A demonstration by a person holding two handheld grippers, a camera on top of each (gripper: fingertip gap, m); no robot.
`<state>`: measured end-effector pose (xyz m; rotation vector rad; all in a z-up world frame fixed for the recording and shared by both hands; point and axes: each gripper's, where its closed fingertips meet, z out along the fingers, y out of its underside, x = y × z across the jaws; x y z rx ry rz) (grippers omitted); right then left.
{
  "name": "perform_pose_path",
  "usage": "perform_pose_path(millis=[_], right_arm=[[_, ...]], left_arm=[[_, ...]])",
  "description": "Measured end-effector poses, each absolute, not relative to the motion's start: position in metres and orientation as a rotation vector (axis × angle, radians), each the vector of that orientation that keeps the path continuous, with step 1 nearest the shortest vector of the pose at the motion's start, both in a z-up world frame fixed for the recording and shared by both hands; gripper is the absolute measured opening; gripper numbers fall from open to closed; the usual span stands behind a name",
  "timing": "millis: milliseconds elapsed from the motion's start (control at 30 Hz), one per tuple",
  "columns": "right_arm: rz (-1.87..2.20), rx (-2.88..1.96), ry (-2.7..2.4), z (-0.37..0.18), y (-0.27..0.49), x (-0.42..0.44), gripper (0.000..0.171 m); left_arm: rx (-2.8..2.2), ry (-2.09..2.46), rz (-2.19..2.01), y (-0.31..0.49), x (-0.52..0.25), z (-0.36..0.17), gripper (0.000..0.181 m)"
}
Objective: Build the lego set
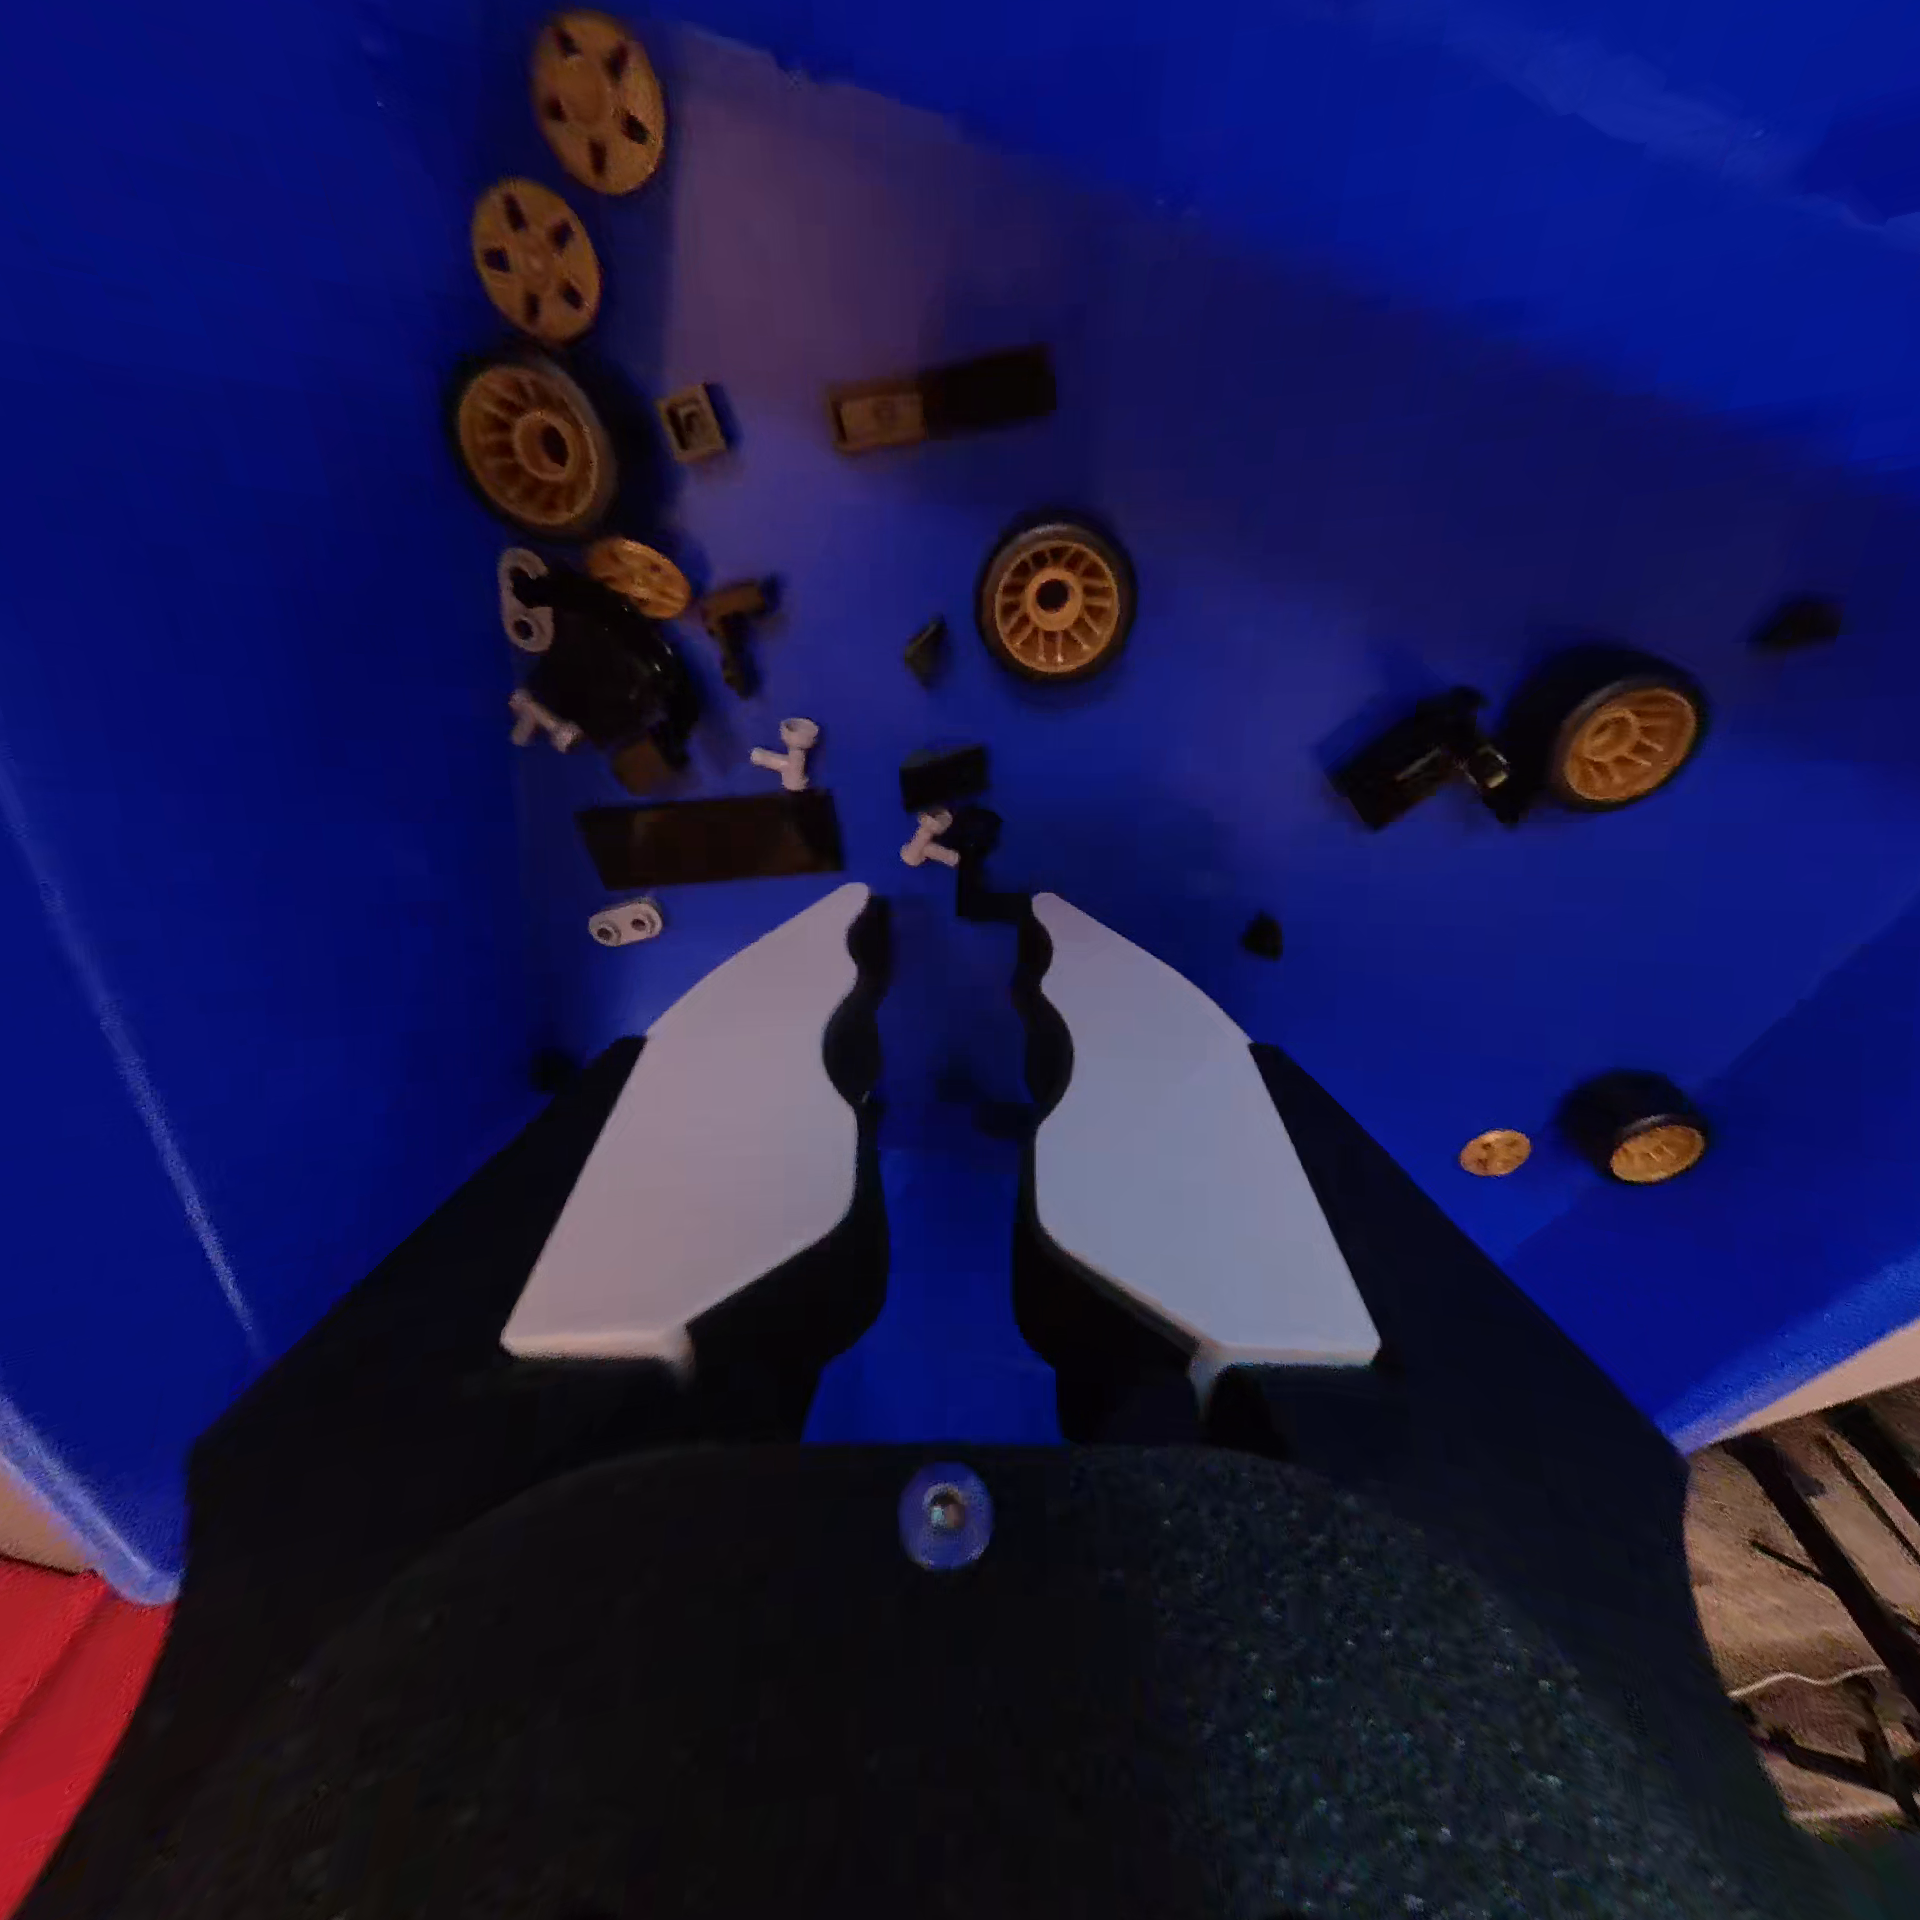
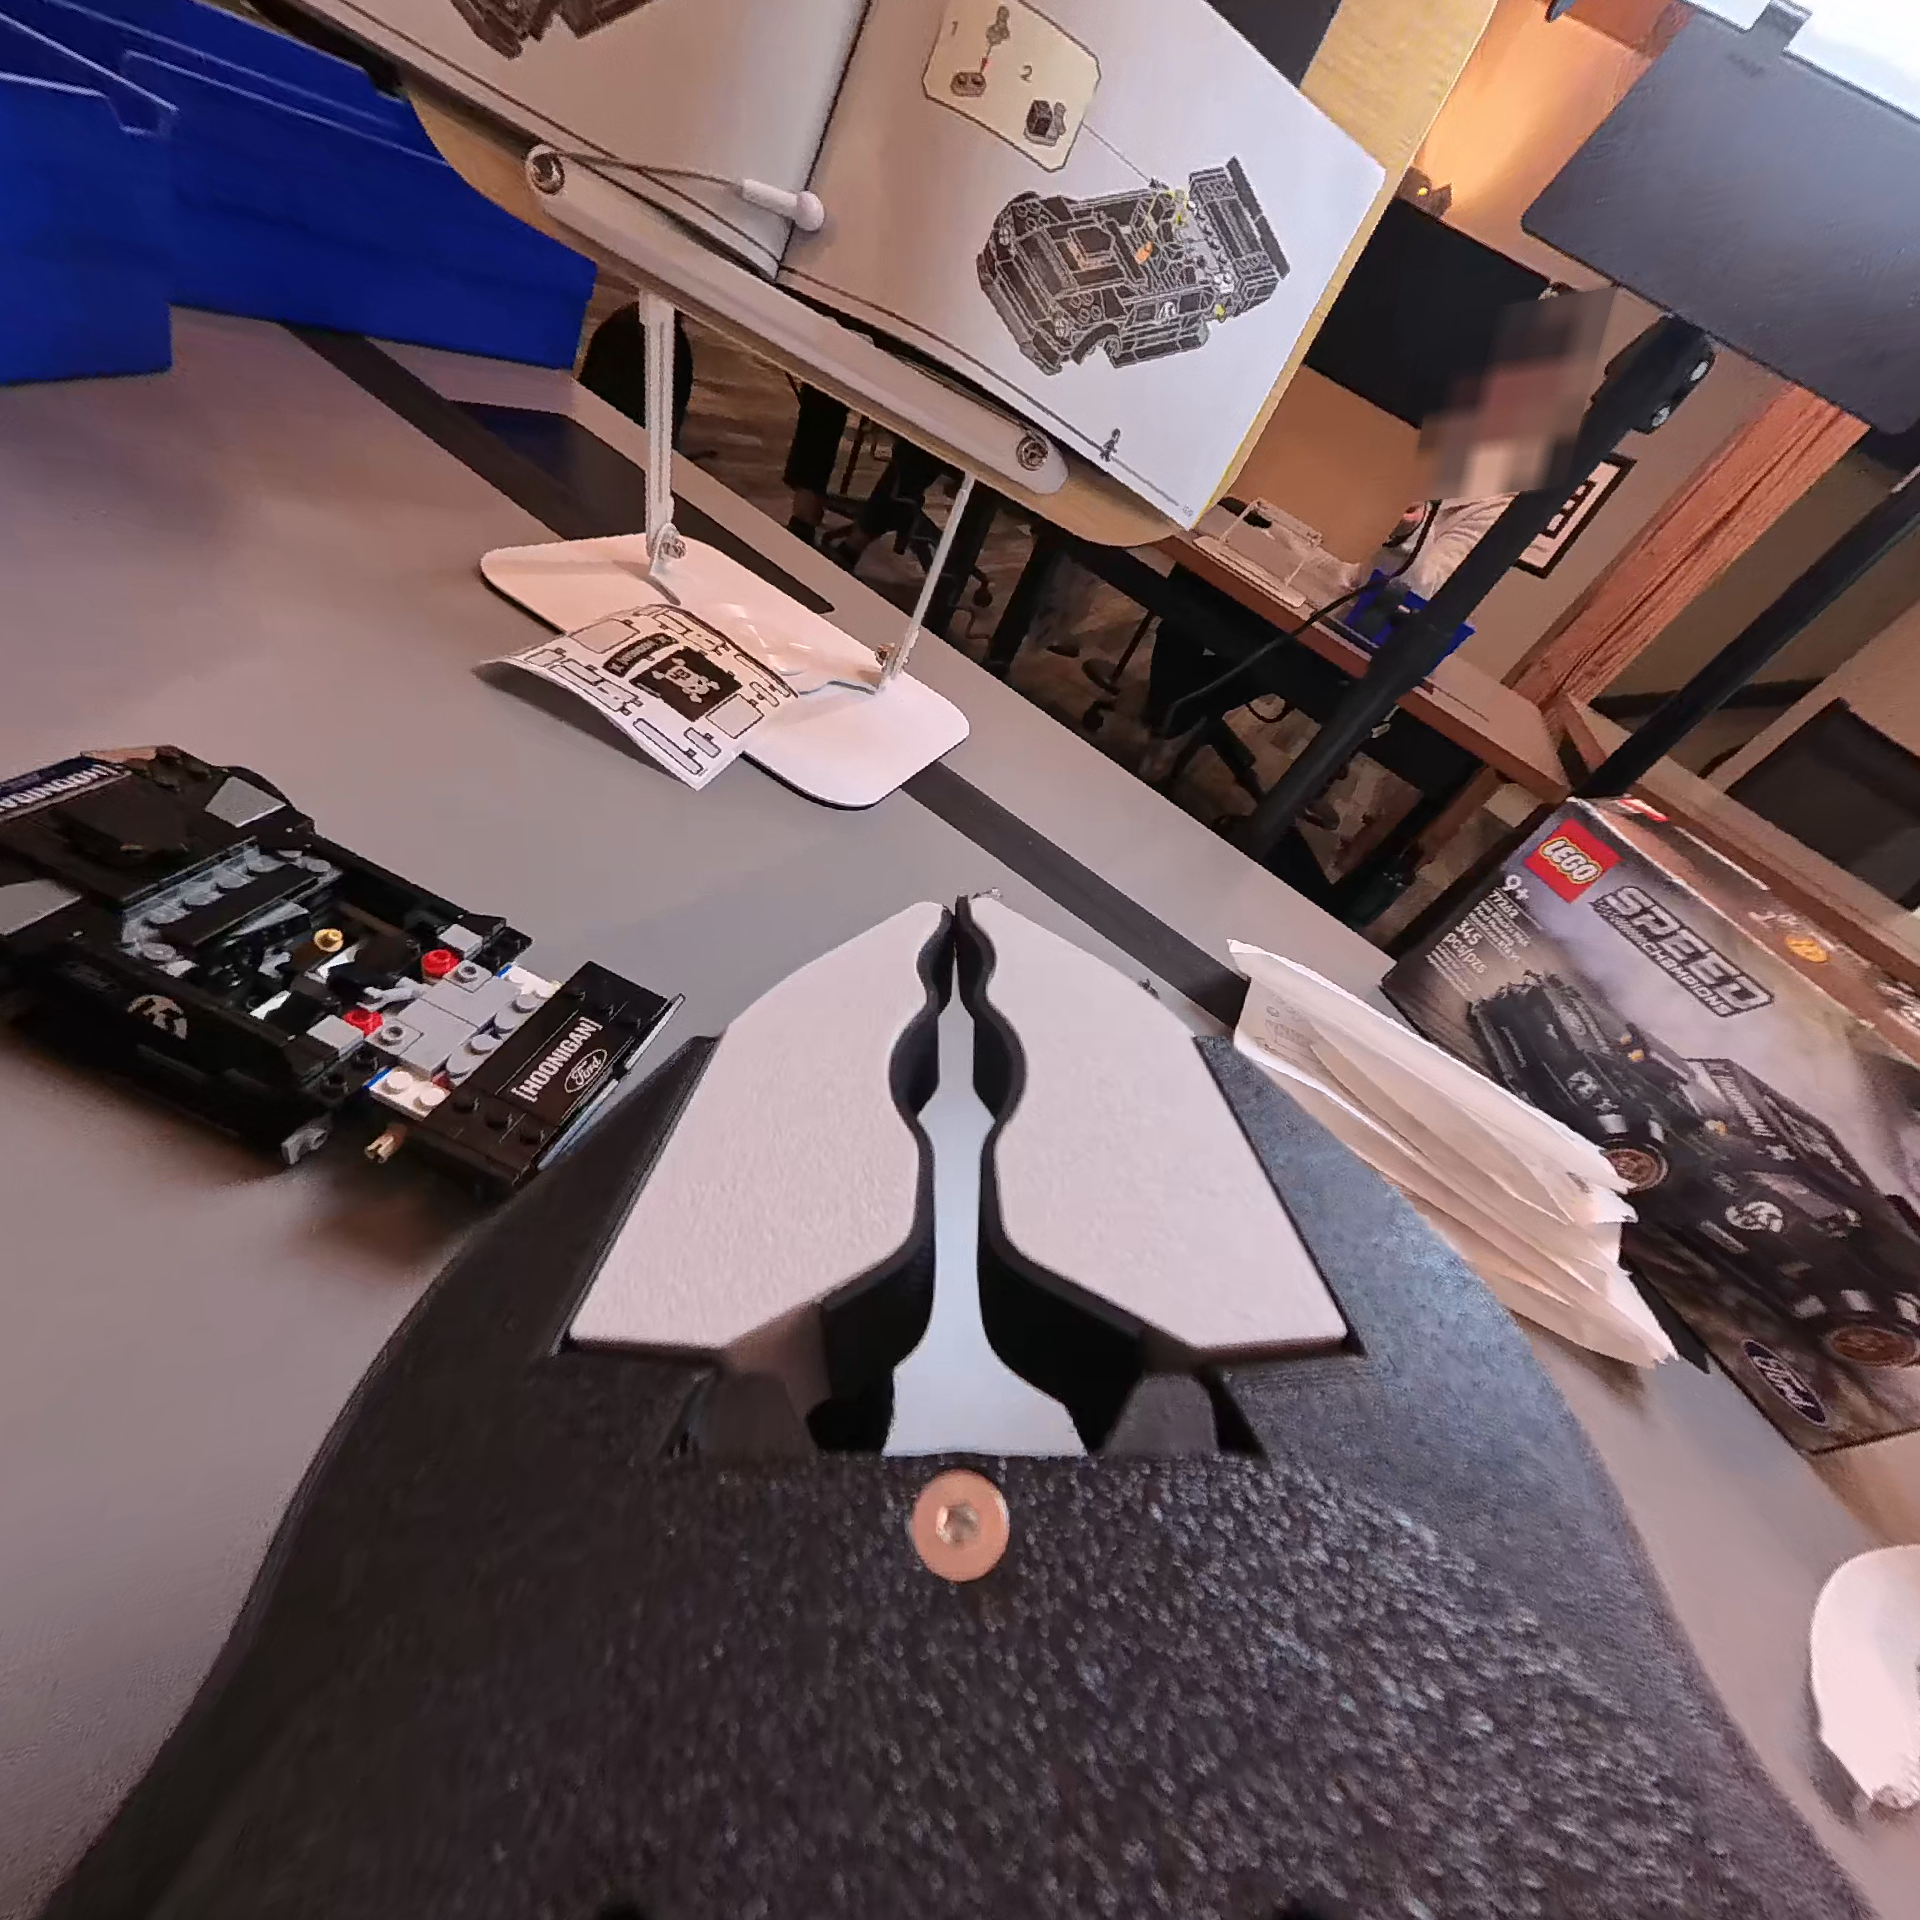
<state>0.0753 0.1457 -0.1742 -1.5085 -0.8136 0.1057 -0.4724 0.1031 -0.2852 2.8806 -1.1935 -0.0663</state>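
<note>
My left gripper (image 1: 956,906) is open and empty, low inside a blue bin (image 1: 1351,312) of loose Lego parts. A small black stepped piece (image 1: 977,868) lies just ahead between its fingertips, next to a light grey pin (image 1: 928,840) and a black brick (image 1: 940,774). Gold wheels with tyres (image 1: 1055,605) and gold discs (image 1: 597,104) lie further out. My right gripper (image 2: 956,916) is shut, held above the grey table (image 2: 312,623). The partly built black car (image 2: 270,987) sits to its left.
The instruction booklet (image 2: 1091,208) rests on a white stand (image 2: 862,727) with a sticker sheet (image 2: 644,675) at its foot. The set's box (image 2: 1683,1091) and white paper bags (image 2: 1455,1122) lie to the right. Blue bins (image 2: 260,208) stand at the far left. A person sits at a far table. Spacing between my two grippers at the tips: around 55 centimeters. The partly built black car (image 2: 270,987) is about 15 centimeters from my right fingertips and 40 centimeters from my left.
</note>
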Motion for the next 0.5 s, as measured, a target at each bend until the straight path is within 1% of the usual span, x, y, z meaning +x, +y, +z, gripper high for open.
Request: perform_pose_path(millis=[67, 133, 500], right_arm=[[0.105, -1.503, -0.814, -0.173, 0.145, 0.076, 0.0], [0.112, -1.505, -0.811, -0.173, 0.144, 0.076, 0.0], [0.113, -1.514, -0.813, -0.176, 0.145, 0.075, 0.0]], left_arm=[[2.881, -1.187, -0.093, 0.108, -0.475, -0.289, 0.019], [2.898, -1.177, -0.115, 0.114, -0.478, -0.29, 0.017], [2.865, -1.226, -0.031, 0.108, -0.475, -0.297, 0.022]])
